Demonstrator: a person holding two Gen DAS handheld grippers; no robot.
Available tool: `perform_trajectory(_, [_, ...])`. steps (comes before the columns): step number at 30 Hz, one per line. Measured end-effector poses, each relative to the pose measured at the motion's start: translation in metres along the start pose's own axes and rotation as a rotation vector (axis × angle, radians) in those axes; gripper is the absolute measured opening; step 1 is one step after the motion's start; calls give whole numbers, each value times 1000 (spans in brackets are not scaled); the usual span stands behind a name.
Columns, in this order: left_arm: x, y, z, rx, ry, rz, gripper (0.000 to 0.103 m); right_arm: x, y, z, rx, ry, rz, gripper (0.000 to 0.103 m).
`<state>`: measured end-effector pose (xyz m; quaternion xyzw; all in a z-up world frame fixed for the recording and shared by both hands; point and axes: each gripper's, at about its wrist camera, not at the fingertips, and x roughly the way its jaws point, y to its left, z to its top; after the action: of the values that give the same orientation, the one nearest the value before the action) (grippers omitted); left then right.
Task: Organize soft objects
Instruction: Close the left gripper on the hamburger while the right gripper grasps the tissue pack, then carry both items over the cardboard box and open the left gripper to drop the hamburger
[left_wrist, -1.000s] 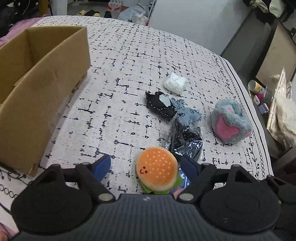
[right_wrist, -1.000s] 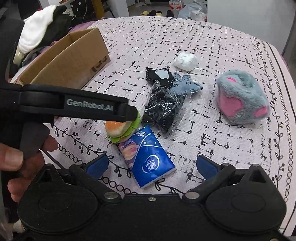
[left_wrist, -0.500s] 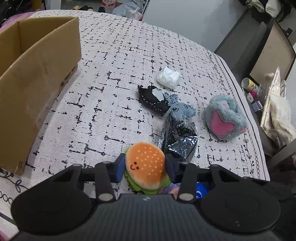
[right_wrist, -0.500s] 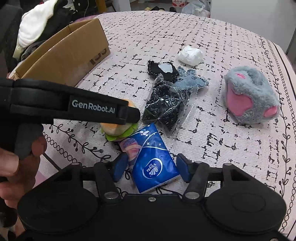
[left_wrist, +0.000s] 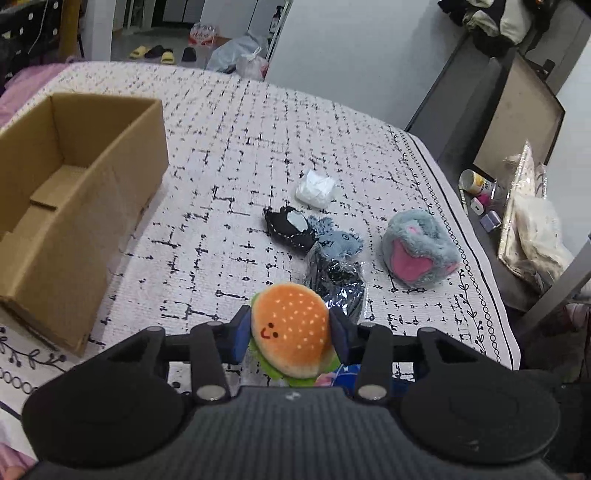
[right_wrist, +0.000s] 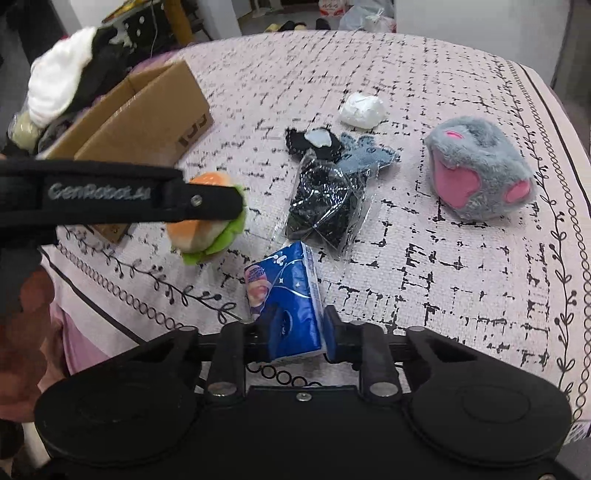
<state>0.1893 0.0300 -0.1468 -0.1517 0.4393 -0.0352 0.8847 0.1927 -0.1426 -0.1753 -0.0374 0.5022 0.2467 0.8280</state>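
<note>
My left gripper (left_wrist: 290, 330) is shut on a plush hamburger (left_wrist: 291, 334) and holds it above the bed; it also shows in the right wrist view (right_wrist: 207, 218). My right gripper (right_wrist: 295, 332) is shut on a blue tissue pack (right_wrist: 286, 299), lifted off the cover. An open cardboard box (left_wrist: 70, 206) lies at the left, its inside bare where it shows. On the patterned cover lie a grey-pink plush (left_wrist: 415, 253), a black item in clear wrap (left_wrist: 336, 282), a grey-blue plush (left_wrist: 338, 240), a black pouch (left_wrist: 290, 229) and a white wad (left_wrist: 316, 186).
The bed's right edge (left_wrist: 476, 266) drops to a side shelf with small jars (left_wrist: 476, 184) and a plastic bag (left_wrist: 532, 229). A pile of clothes (right_wrist: 70, 81) lies behind the box. My hand (right_wrist: 22, 332) holds the left gripper.
Both grippers have shut: the left on the hamburger, the right on the tissue pack. Both have lifted their objects off the cover, and the left has risen, so the box's inside now shows.
</note>
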Motion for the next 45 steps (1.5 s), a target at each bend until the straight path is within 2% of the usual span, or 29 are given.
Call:
perform_trajectory(13, [-49, 2, 7, 45, -107, 6, 44, -47, 10, 6, 18, -111, -7, 18])
perform_trajectory(25, [-84, 18, 17, 84, -190, 26, 44, -72, 38, 24, -12, -174, -15, 18])
perform_trajectory(45, [-109, 91, 38, -10, -263, 148, 44, -77, 101, 70, -103, -231, 19, 18])
